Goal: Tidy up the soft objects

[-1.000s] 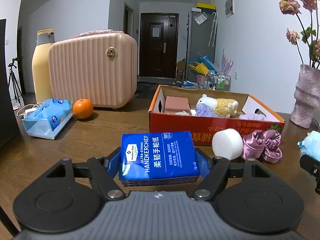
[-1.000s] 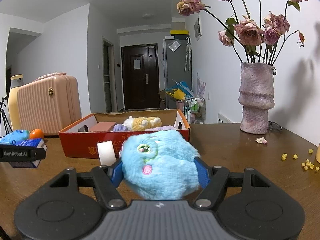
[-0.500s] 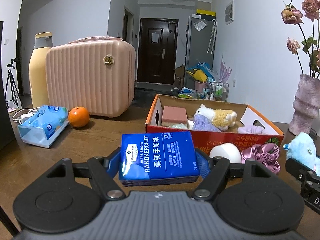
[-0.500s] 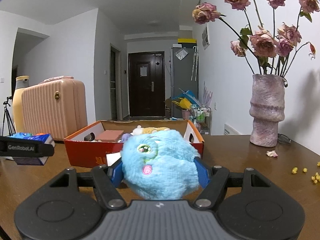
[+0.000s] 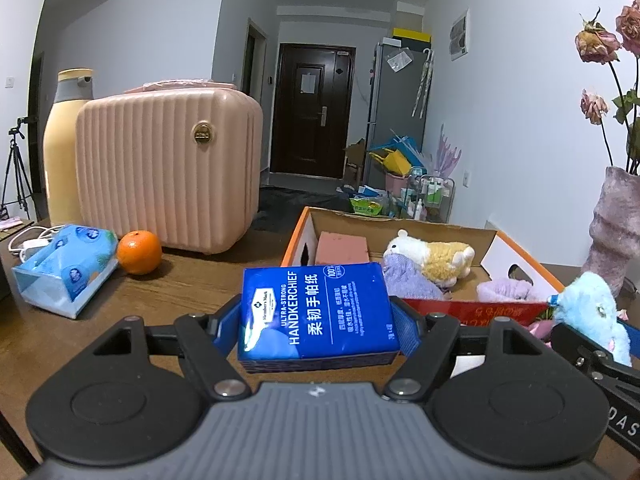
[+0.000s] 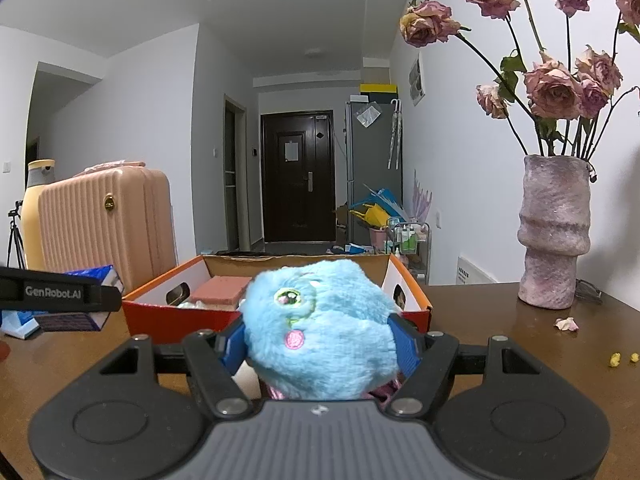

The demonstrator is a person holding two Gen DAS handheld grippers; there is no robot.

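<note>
Between the blue pads of the left gripper (image 5: 318,314), seen from the left wrist, sits a blue handkerchief pack (image 5: 316,310) with white lettering, flat and rectangular, its jaws pinching it at both short ends above the wooden tabletop (image 5: 180,292). Beyond it stands an open orange cardboard box (image 5: 516,258) holding a pink block (image 5: 342,249), a white-and-yellow plush (image 5: 430,256) and lilac cloth pieces (image 5: 408,280); the box's near wall is largely hidden behind the pack. At the right edge the right gripper (image 5: 588,320) shows only in part, with a blue plush toy (image 5: 596,308) in it. From the right wrist, the right gripper's (image 6: 320,334) jaws squeeze that fluffy blue plush toy (image 6: 320,320), round, with a green embroidered eye and a pink cheek patch; it blocks most of the box's (image 6: 160,312) interior. At the left edge the left gripper's finger (image 6: 60,294) is cut off, the handkerchief pack (image 6: 96,276) barely peeking past it. A mauve vase (image 6: 554,236) of dried roses stands on the right.
</note>
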